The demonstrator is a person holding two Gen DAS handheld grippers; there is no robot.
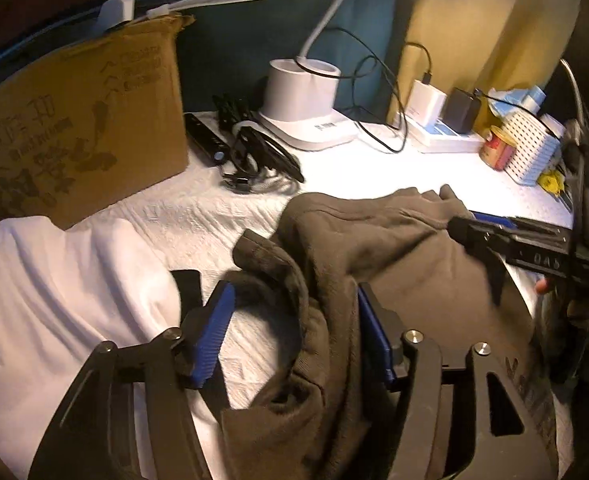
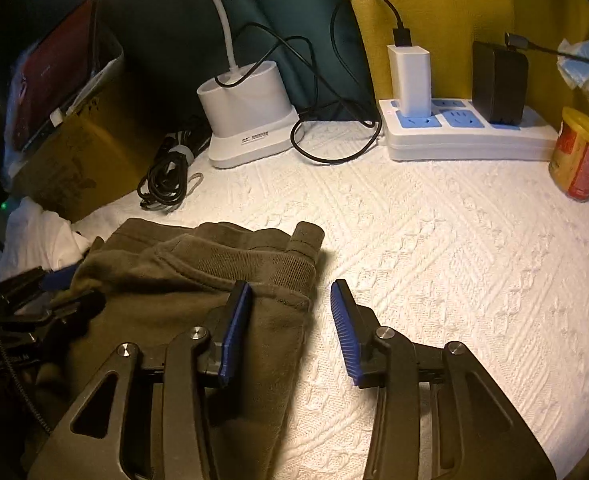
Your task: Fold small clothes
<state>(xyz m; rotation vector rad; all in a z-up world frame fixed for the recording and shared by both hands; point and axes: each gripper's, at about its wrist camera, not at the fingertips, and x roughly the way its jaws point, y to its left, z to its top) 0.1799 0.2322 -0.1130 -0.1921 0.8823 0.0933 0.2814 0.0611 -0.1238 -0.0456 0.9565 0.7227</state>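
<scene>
Olive-brown fleece, a small garment point(image 2: 198, 280) lies rumpled on a white quilted cover point(image 2: 434, 260), its ribbed hem toward 12 o'clock. Left gripper point(image 1: 290, 328) stands parted, a fold of the garment lying loose between its 2 blue pads point(image 1: 210, 340), which do not press it. Right gripper point(image 2: 290, 328) is also spread, straddling the garment's edge at 3 o'clock. White cloth point(image 1: 54, 280) sits at 9 o'clock, beside a cardboard box point(image 1: 78, 128). Lamp base point(image 2: 250, 116) and power strip point(image 2: 466, 136) line the far edge.
</scene>
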